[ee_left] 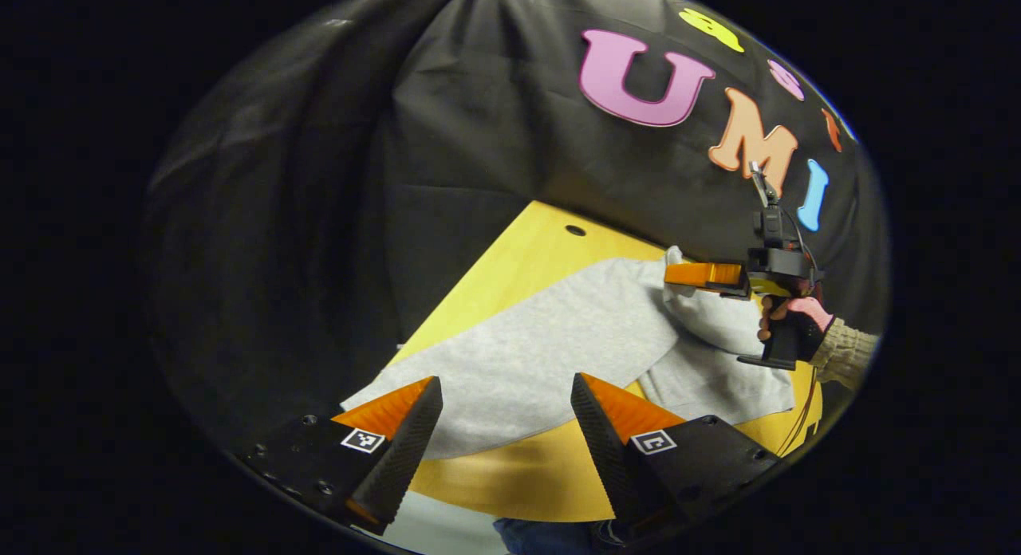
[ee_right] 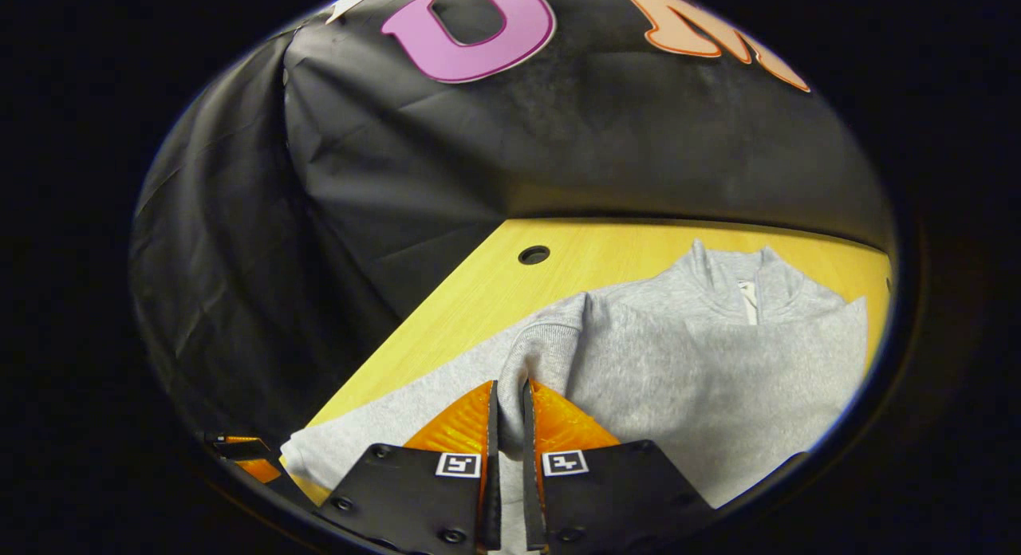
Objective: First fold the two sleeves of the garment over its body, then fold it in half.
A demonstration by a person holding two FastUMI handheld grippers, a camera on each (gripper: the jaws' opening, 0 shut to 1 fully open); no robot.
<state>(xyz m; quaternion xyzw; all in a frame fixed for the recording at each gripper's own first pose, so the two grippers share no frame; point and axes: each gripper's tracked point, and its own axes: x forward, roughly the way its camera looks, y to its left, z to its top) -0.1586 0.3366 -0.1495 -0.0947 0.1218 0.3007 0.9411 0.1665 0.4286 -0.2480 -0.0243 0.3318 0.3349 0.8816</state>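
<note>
Gripping a sleeve cuff (ee_right: pixel 542 356) of the grey sweatshirt (ee_right: pixel 718 379), the right gripper (ee_right: pixel 508 395) has its two fingers pressed nearly together with the ribbed cloth between them, at about 6 o'clock in the right gripper view. In the left gripper view this same gripper (ee_left: pixel 678 274) shows at 3 o'clock, held by a hand (ee_left: pixel 786 316) in a knitted sleeve, with the grey fabric lifted over the body of the garment.

The left gripper (ee_left: pixel 506 395) has its fingers wide apart and holds nothing; it hovers over the near edge of the sweatshirt (ee_left: pixel 526 356), at 6 o'clock in its own view.

The sweatshirt lies spread on the yellow wooden table (ee_right: pixel 478 300), with its collar (ee_right: pixel 738 280) toward 1 o'clock in the right gripper view. It looks like a thick, soft fleece knit in pale grey, with a short opening at the neck and ribbed cuffs.

I judge that it is light and limp, so it will sag and drape wherever it is not supported. It is not slippery, and the cloth may drag on the wood. The cuff is the firmest place to take hold for the sleeve fold; for the half fold, the hem corners seem best. The other sleeve I cannot make out clearly.
</note>
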